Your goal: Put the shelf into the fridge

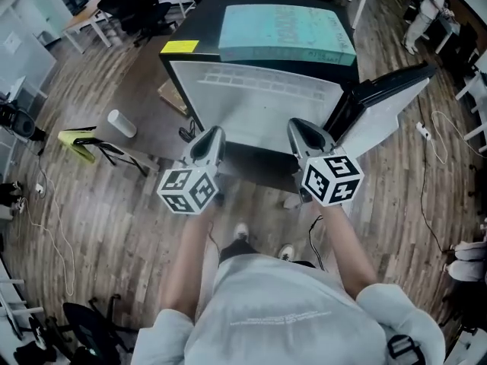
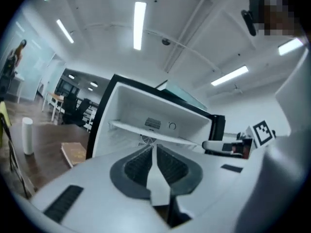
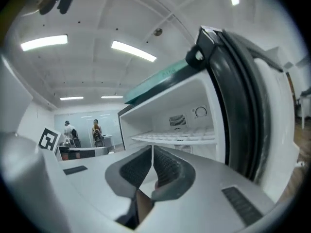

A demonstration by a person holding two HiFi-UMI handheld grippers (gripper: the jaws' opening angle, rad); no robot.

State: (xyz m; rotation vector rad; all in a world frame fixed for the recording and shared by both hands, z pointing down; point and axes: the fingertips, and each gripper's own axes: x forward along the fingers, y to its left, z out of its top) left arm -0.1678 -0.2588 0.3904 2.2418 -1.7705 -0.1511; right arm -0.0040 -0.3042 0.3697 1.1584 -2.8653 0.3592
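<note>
Left gripper (image 2: 154, 148): fingers (image 2: 138, 168) pressed together, empty.
Right gripper (image 3: 151, 149): fingers (image 3: 167, 171) together too, empty.
Risk: we feared the shelf (image 3: 175, 139) wasn't fully seated and might drop.

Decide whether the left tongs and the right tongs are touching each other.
Apart. The head view shows the left tongs and right tongs side by side before the open fridge, with a clear gap between them.

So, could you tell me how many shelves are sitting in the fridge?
1: a white shelf spans the open fridge below its dial. Any lower ones would be hidden.
</note>
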